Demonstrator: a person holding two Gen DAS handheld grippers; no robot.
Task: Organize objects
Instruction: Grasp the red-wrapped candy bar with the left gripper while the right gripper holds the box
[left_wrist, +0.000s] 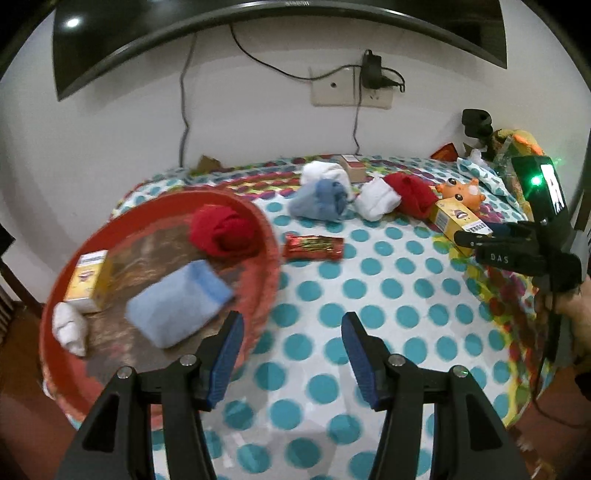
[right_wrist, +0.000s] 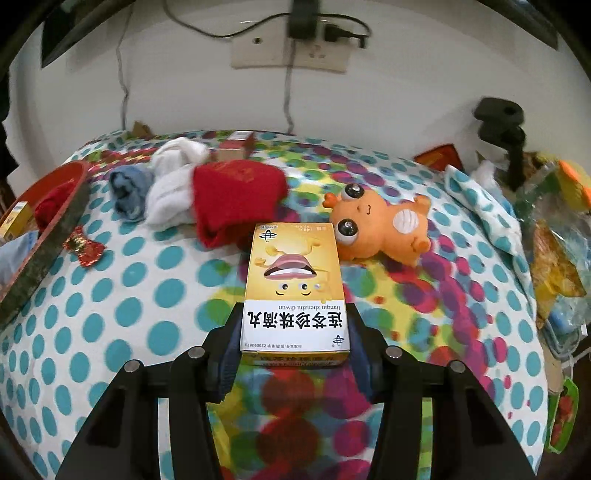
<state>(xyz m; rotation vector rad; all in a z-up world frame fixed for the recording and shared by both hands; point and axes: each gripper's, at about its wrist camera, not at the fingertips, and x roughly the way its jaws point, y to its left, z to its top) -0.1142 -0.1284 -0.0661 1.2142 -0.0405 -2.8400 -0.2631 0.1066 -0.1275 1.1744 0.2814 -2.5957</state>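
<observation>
Yellow cardboard medicine box (right_wrist: 294, 284) is what the right gripper (right_wrist: 293, 332) has right now, blue pads pinched against the box's two long sides near its white label end, dead centre of the right wrist view. Gripping it across the narrow width makes sense, the flat faces give the pads something square to press on. You can read "lianqin zhenzhu diwan" in pinyin under a row of big Chinese characters, upside down from this side, plus a cartoon mouth and eyes on the front.

The left gripper (left_wrist: 291, 354) is spread wide with nothing between the pads, sitting at the bottom centre of its view, just right of the round red plastic tray (left_wrist: 266, 229). That tray already has a matching yellow box (left_wrist: 90, 275), a folded light-blue cloth (left_wrist: 177, 302), a red sock ball (left_wrist: 221, 232) and a white sock (left_wrist: 68, 326) in it, so my guess is it's the collecting spot and this box goes there too.

On the polka-dot tablecloth (left_wrist: 369, 295): a red foil snack wrapper (left_wrist: 314, 247) mid-frame and an orange plush toy (right_wrist: 380, 229) touching the held box's far corner. The right gripper's body reads "DAS" in the left view.
</observation>
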